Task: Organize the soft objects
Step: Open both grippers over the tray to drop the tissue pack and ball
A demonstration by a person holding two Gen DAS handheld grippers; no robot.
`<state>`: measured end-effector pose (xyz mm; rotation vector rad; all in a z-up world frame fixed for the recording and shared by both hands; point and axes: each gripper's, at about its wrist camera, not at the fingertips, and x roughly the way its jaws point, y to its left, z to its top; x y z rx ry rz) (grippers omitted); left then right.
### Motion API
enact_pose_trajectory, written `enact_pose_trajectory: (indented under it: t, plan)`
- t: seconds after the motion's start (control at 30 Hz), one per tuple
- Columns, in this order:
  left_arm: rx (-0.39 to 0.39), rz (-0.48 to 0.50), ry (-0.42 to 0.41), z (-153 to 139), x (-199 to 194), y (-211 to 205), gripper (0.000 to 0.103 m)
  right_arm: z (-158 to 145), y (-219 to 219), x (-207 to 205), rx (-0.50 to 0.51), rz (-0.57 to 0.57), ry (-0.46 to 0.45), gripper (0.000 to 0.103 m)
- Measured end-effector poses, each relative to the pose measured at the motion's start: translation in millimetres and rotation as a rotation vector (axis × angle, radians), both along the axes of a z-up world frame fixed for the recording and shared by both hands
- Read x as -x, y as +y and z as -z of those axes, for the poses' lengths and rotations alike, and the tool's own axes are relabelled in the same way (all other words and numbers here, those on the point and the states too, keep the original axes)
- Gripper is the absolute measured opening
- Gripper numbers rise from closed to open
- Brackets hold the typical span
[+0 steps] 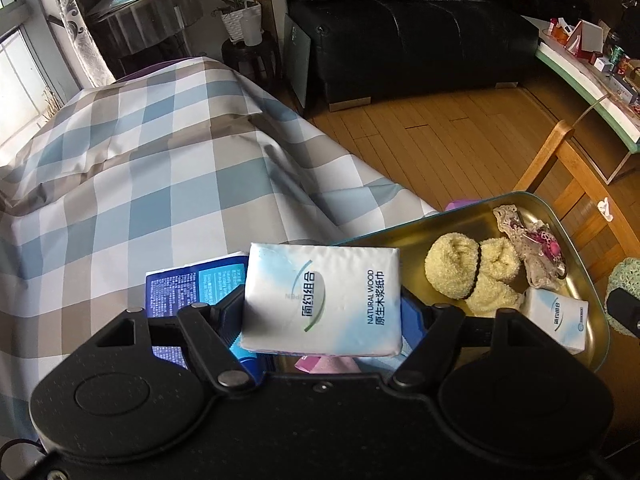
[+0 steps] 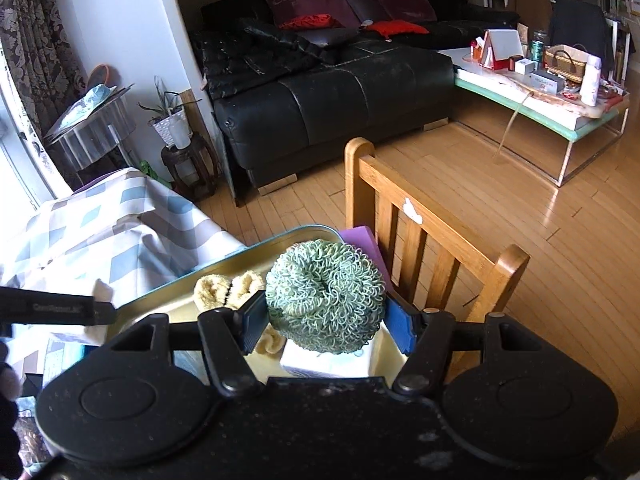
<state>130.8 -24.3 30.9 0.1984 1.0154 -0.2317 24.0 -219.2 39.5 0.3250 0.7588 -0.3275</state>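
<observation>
Both grippers arrive loaded at the gold tray (image 1: 576, 216): the left gripper (image 1: 320, 312) clamps a tissue pack (image 1: 320, 300) at its near-left edge, the right gripper (image 2: 326, 320) grips a green scrubber (image 2: 326, 296) above its near-right corner, apparently for deposit beside yellow socks (image 1: 472, 272).

Tray (image 1: 560, 208): on the table, at 3 o'clock from the checked cloth (image 1: 160, 152).
In tray: fluffy socks (image 1: 472, 276) centre; lace piece (image 1: 532, 248) at 2 o'clock; small tissue pack (image 1: 558, 322) at 5 o'clock.
Chair (image 2: 420, 236): behind tray.
Sofa (image 2: 340, 92): 12 o'clock, far.
</observation>
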Motion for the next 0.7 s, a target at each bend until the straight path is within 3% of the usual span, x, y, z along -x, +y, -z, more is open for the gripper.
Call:
enact_pose_trajectory:
  t: [0.3,0.4,0.47,0.7]
  plan:
    - [0.028,-0.004,-0.025,-6.9,0.6,1.6,0.075,-7.7,15.0,-5.2,-0.017,-0.076,-0.041,0.065]
    - [0.029,-0.013,-0.024,-6.8,1.7,6.0,0.075,-10.4,19.6,-6.4,-0.023,-0.095,-0.062,0.072]
    - [0.026,-0.021,-0.025,-6.5,2.6,9.6,0.075,-13.1,20.9,-4.6,-0.014,-0.099,-0.076,0.077]
    - [0.023,-0.046,-0.025,-7.5,8.5,22.5,0.075,-13.8,14.9,0.5,-0.012,-0.068,-0.067,0.079]
